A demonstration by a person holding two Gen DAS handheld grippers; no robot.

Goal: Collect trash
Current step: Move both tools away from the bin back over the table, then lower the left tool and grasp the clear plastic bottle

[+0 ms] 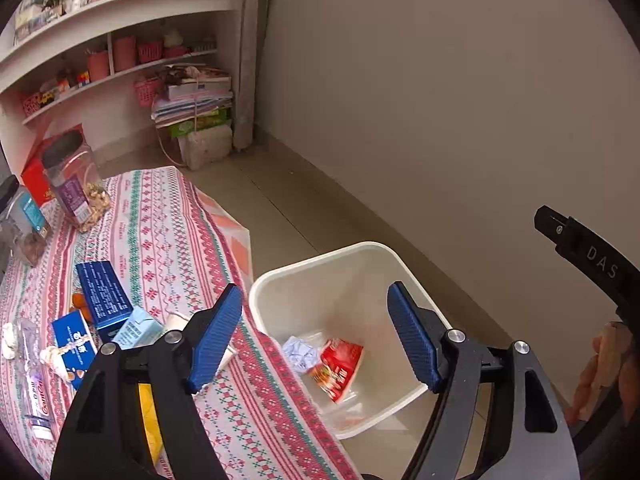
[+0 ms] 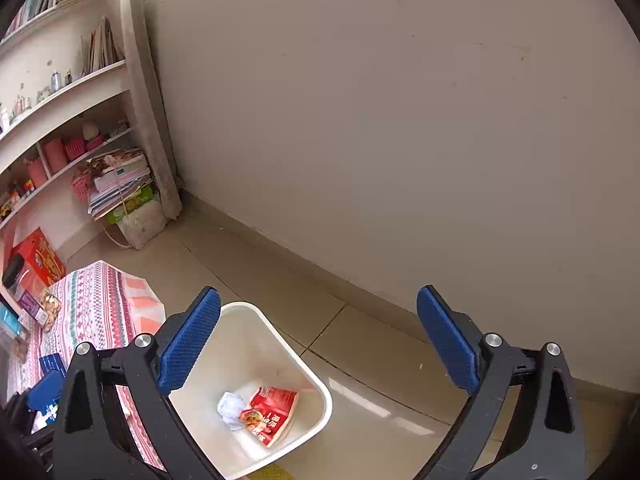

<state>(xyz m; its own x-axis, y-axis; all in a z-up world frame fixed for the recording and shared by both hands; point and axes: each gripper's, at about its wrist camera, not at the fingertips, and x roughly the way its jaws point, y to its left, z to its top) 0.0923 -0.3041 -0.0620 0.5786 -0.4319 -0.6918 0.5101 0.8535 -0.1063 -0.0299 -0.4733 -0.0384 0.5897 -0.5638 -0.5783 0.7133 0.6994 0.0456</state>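
Note:
A white bin (image 1: 320, 268) stands on the floor beside the table; it also shows in the right wrist view (image 2: 256, 320). Inside lie a red snack wrapper (image 1: 340, 368) (image 2: 272, 412) and a crumpled white paper ball (image 1: 298, 354) (image 2: 230, 406). My left gripper (image 1: 316, 336) is open and empty, held above the bin and the table edge. My right gripper (image 2: 320, 344) is open and empty, above the bin's right side. On the patterned tablecloth (image 1: 168, 240) lie a dark blue box (image 1: 102, 292), a light blue carton (image 1: 138, 330), a blue-white packet (image 1: 74, 344) and a toothpaste tube (image 1: 34, 372).
A clear jar of nuts (image 1: 76, 184), a red box (image 1: 40, 168) and another jar (image 1: 24, 224) stand at the table's far end. Shelves (image 1: 120, 20) and a stack of books (image 1: 196, 108) line the back wall. A plain wall (image 2: 400, 120) runs on the right.

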